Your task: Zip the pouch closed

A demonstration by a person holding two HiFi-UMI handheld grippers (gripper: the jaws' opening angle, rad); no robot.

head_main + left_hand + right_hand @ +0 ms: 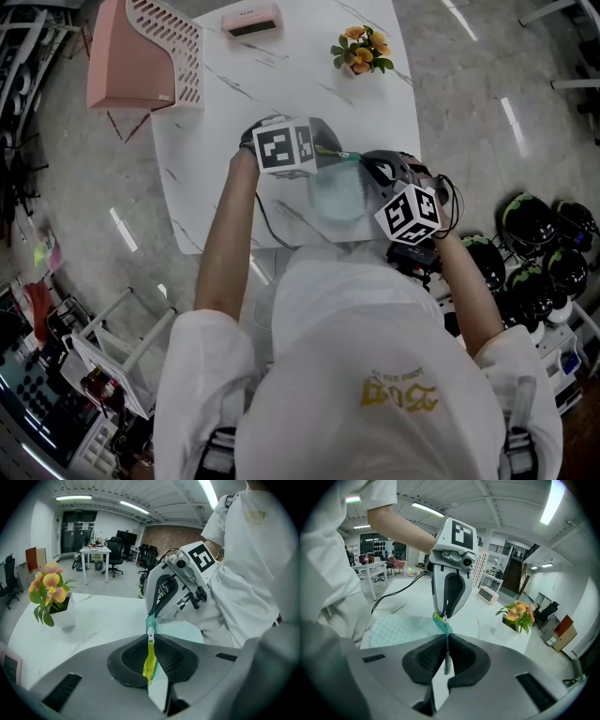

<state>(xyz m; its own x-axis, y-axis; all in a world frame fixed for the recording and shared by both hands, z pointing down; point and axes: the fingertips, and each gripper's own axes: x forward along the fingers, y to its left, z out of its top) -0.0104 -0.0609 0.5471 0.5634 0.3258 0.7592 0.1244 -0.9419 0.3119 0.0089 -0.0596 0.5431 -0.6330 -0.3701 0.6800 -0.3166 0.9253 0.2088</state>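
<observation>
Left tongs (151, 641) clamp the yellow-green pull (149, 663), right tongs (446, 640) pinch teal zip tape (443, 628) at the edge of the pouch (396, 629), seemingly keeping it taut for zipping

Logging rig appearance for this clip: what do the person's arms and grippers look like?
The left gripper and right gripper have grey-and-white bodies with black pads, each topped by a white cube bearing black square markers. A black cable trails behind the left one. The person wears a white short-sleeved shirt.
</observation>
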